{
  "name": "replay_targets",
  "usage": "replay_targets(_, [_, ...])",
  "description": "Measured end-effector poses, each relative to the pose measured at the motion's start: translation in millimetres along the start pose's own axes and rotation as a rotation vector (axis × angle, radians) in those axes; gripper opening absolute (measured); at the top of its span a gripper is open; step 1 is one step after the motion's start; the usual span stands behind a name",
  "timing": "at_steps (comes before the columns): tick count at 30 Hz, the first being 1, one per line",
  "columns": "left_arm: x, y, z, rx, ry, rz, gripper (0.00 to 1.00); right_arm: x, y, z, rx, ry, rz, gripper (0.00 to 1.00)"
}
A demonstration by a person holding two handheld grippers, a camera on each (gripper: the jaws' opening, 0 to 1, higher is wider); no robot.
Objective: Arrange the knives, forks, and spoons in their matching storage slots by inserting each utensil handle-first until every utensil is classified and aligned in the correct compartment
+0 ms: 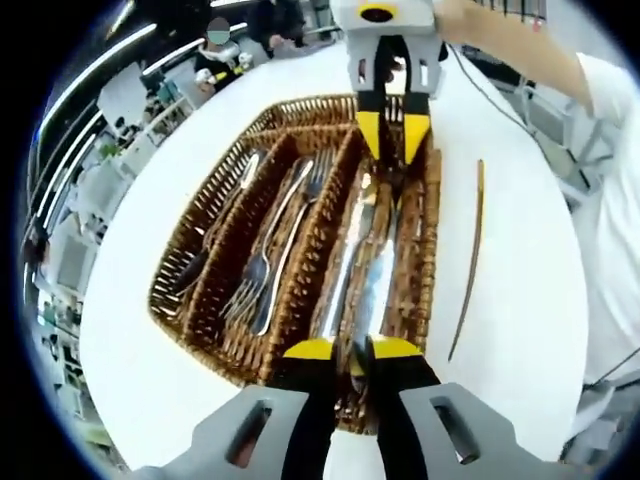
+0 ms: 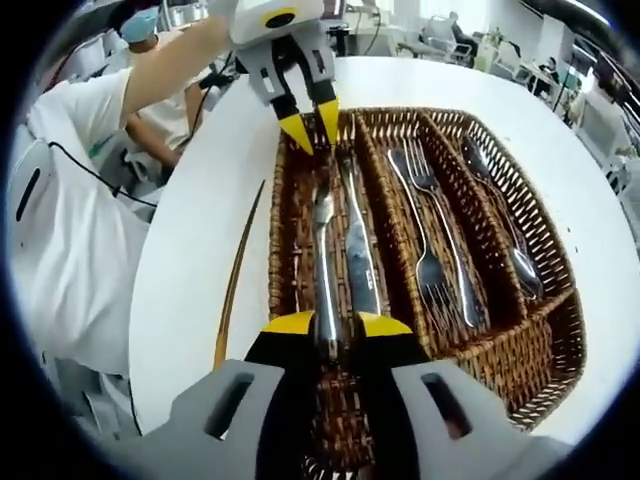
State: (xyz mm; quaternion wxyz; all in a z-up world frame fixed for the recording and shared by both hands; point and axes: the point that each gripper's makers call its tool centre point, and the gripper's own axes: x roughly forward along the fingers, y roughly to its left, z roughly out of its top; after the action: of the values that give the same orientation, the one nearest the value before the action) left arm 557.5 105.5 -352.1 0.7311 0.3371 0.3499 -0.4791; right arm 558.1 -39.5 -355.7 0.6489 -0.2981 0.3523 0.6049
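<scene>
A brown wicker tray with three long slots lies on a round white table. Spoons fill one outer slot, forks the middle one, knives the other outer one. My left gripper is at one end of the knife slot, jaws drawn in on the knife ends. My right gripper is at the opposite end, jaws close around a knife tip there. The two grippers face each other along that slot.
A thin golden-brown stick lies on the table beside the knife slot. A person in white sleeves stands at that side. A short cross slot sits at one tray end. Other desks and people are behind.
</scene>
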Motion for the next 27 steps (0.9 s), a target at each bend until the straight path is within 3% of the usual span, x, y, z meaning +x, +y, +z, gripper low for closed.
replay_targets(12, [-28.4,6.6,20.3,-0.108,-0.232,0.173,0.16,-13.9,11.3,15.7,0.031,-0.175,-0.103,0.19])
replay_targets(18, [-43.1,-7.3,23.8,-0.151,-0.34,0.236,0.17,-19.9,21.3,21.5,0.028,-0.259,-0.146,0.22])
replay_targets(27, [-51.1,-30.8,18.7,-0.197,-0.423,0.271,0.19,-26.6,38.3,23.5,0.03,-0.364,-0.201,0.25])
